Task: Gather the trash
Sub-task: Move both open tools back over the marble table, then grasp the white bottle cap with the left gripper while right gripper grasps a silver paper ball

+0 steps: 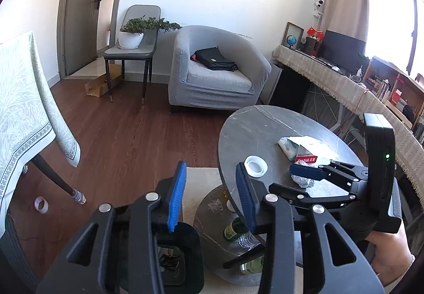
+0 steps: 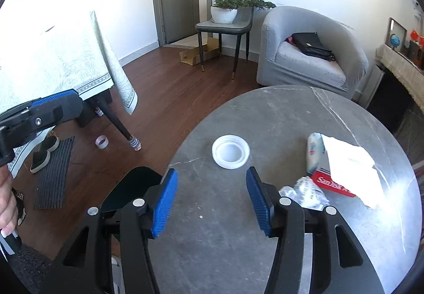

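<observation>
My left gripper [image 1: 212, 196] stands open with nothing between its blue pads, hanging over a black trash bin [image 1: 182, 254] on the floor that holds some dark scraps. My right gripper [image 2: 212, 201] is open too and empty, above the round grey table [image 2: 265, 113]. Ahead of it on the table lies a white plastic ring lid [image 2: 230, 152]. Just right of its right finger sits a crumpled clear wrapper [image 2: 304, 192], next to a red SanDisk package [image 2: 334, 186], a white tissue [image 2: 349, 161] and a tissue pack [image 2: 314, 150]. In the left wrist view the right gripper [image 1: 294, 180] hovers by the wrapper [image 1: 303, 181].
Bottles [image 1: 234, 230] stand on the lower shelf under the table. A tape roll [image 2: 101, 142] lies on the wood floor by a cloth-covered table [image 2: 66, 63]. A grey armchair [image 2: 312, 55] with a black bag, a chair with a potted plant [image 2: 228, 10] and flattened cardboard [image 2: 193, 54] stand further back.
</observation>
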`<state>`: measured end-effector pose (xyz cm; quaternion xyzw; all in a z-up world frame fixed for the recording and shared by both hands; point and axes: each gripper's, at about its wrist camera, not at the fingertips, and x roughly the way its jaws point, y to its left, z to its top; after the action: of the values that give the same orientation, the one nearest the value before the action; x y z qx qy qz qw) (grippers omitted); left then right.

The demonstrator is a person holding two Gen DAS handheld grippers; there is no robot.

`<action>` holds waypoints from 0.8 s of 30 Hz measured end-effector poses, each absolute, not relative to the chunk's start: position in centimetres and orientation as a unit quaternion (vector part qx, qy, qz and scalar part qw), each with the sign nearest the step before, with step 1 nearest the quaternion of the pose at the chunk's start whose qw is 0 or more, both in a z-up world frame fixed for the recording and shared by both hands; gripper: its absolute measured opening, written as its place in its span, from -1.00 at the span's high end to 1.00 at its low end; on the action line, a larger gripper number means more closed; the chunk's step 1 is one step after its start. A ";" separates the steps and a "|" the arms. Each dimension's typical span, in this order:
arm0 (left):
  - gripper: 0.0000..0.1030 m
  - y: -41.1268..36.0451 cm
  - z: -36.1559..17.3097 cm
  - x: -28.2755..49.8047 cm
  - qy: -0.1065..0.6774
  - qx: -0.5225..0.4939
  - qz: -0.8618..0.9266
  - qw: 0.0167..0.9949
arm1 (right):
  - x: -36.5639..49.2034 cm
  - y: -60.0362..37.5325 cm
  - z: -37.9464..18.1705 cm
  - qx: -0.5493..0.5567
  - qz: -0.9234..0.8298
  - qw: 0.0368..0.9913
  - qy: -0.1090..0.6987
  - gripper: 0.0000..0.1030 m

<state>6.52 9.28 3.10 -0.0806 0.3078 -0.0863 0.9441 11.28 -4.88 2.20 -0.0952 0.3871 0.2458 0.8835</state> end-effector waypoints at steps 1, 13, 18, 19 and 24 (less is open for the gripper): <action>0.12 8.7 2.9 6.8 0.309 -0.077 -0.091 0.944 | 11.1 -5.6 2.3 -0.093 0.241 0.886 0.385 -0.14; -0.21 3.6 0.4 9.3 0.319 -0.059 -0.123 0.938 | 10.2 -12.5 1.4 -0.078 0.199 0.896 0.389 -0.33; -0.21 1.9 -1.2 11.0 0.340 -0.057 -0.121 0.931 | 10.8 -14.0 0.6 -0.046 0.200 0.893 0.402 -0.33; -0.21 1.6 -1.3 11.2 0.342 -0.054 -0.120 0.930 | 11.0 -14.1 0.4 -0.043 0.200 0.891 0.405 -0.33; -0.21 0.7 -2.2 12.5 0.356 -0.044 -0.123 0.925 | 11.5 -13.6 0.4 -0.037 0.201 0.890 0.409 -0.33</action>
<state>12.47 0.73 -2.24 -0.0445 0.3562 -0.1230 0.9252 11.47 -13.56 0.43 -0.0372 0.4087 0.2009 0.8895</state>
